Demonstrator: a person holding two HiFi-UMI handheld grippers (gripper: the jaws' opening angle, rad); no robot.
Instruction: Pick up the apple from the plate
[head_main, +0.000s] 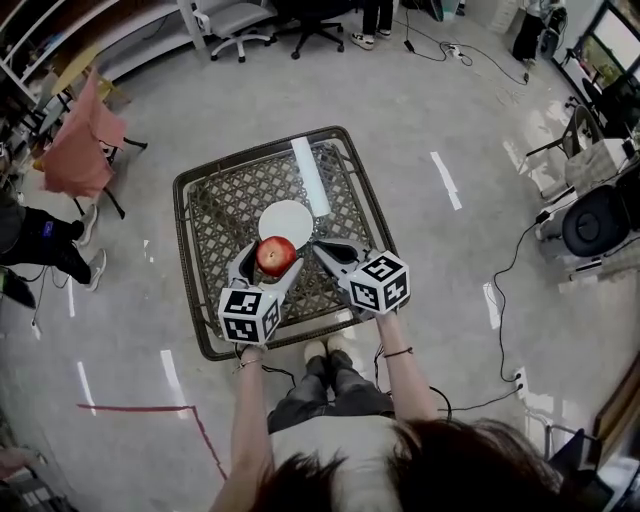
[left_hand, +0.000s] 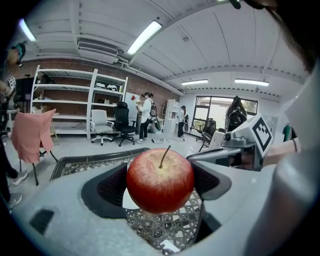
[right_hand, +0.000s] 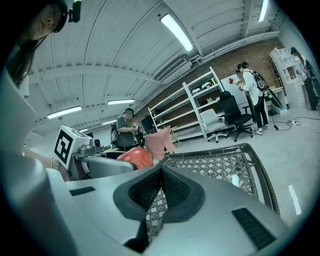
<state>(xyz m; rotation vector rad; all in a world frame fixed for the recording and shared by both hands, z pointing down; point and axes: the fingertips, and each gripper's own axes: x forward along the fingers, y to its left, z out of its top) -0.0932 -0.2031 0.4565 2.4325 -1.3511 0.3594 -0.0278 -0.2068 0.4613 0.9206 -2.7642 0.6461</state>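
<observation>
One apple, one white plate, one white tube, one lattice-topped bench, two tools, the left tool and the right tool, and, at twelve o'clock, two office chairs, the grey chair and the black chair.

Bright, even light from ceiling tubes high above the left tongs; fisheye-bent edges, black corners, faint shadows.

Dark lattice-top table, 1 white plate, 1 long white object beside it
</observation>
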